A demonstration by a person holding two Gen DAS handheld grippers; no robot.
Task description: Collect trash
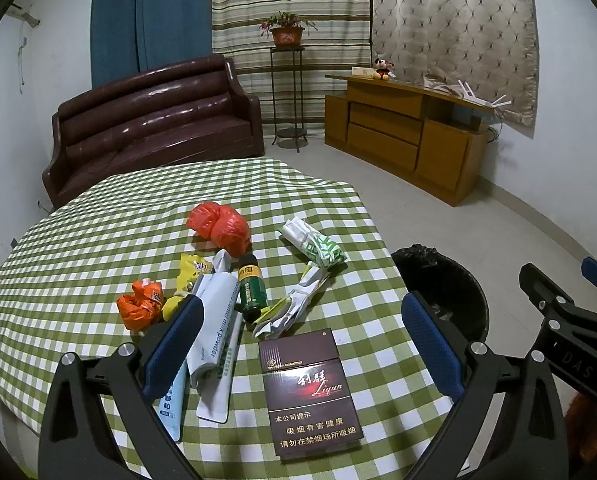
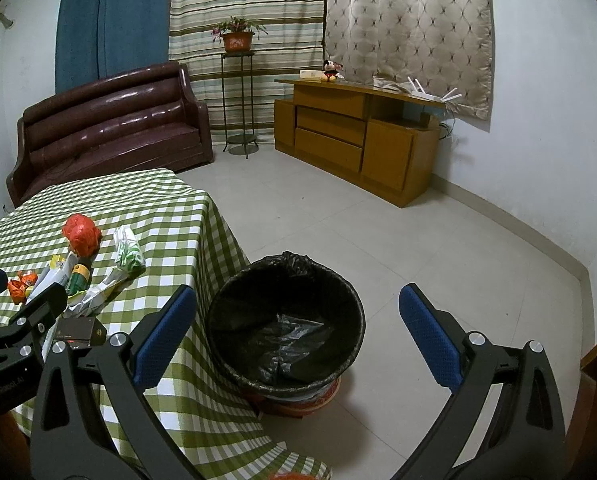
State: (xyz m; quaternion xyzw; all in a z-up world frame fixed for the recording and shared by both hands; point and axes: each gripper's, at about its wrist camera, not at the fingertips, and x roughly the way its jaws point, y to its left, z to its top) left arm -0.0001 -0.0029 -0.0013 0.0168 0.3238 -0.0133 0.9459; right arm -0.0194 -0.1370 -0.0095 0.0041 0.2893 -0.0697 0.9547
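So the biggest thing here is the table with the green-and-white checked cloth (image 1: 78,240), and all the trash is piled on its near half. Right beside the table on the tiled floor sits the round bin with a black bag liner (image 2: 286,320), looks like nothing in it but the crinkled liner.

On the cloth, roughly by size: a dark maroon cigarette box (image 1: 310,392) closest to the camera, a long white foil milk powder sachet (image 1: 214,332) left of it, a crumpled red plastic bag (image 1: 222,226) further back, a scrunched green-and-white paper wrapper (image 1: 318,244), a crushed orange wrapper (image 1: 140,304) on the left, and a small green bottle with a black cap (image 1: 251,292) lying in the middle.

Left gripper (image 1: 302,330) hangs over the pile, blue fingers wide apart, nothing between them. Right gripper (image 2: 298,326) is above the bin, fingers also spread wide and holding nothing.
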